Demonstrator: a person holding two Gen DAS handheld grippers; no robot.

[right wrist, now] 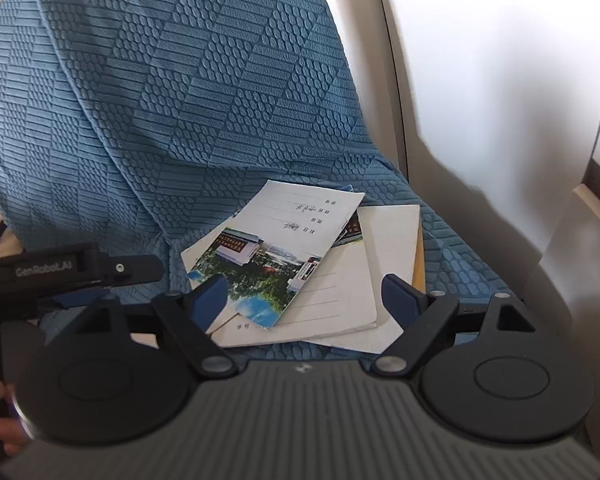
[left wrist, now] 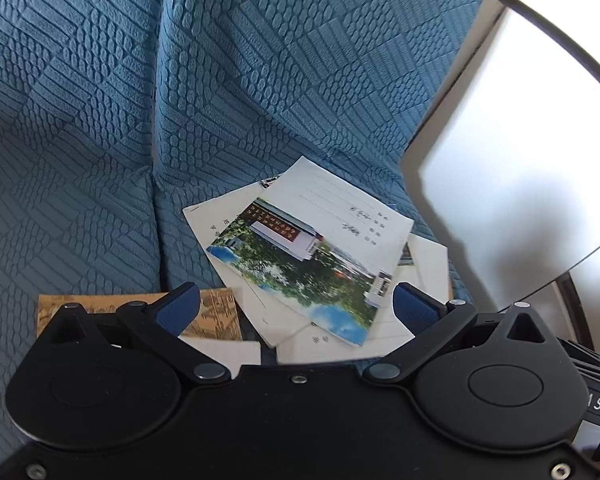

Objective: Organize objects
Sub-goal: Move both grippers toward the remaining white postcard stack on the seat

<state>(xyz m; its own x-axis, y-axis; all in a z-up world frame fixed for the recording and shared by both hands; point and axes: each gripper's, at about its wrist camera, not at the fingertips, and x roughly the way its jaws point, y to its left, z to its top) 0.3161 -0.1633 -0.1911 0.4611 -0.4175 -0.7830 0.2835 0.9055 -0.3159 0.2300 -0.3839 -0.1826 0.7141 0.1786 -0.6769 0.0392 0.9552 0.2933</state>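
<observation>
A loose pile of thin notebooks lies on a blue textured sofa seat (left wrist: 100, 208). On top is a booklet with a photo cover (left wrist: 300, 264) of a building, trees and sky, also seen in the right wrist view (right wrist: 260, 276). Under it lie white lined notebooks (right wrist: 340, 296) and a plain white one (right wrist: 396, 232). My left gripper (left wrist: 296, 306) hovers open just in front of the pile, with the photo booklet's near corner between its blue pads. My right gripper (right wrist: 304, 296) is open too, above the pile's near edge. Neither holds anything.
A brown patterned booklet (left wrist: 216, 312) lies left of the pile, partly under my left finger. The sofa back (right wrist: 200, 80) rises behind. A white armrest or wall (right wrist: 500, 120) borders the seat on the right. The left gripper's black body (right wrist: 72, 270) shows at left.
</observation>
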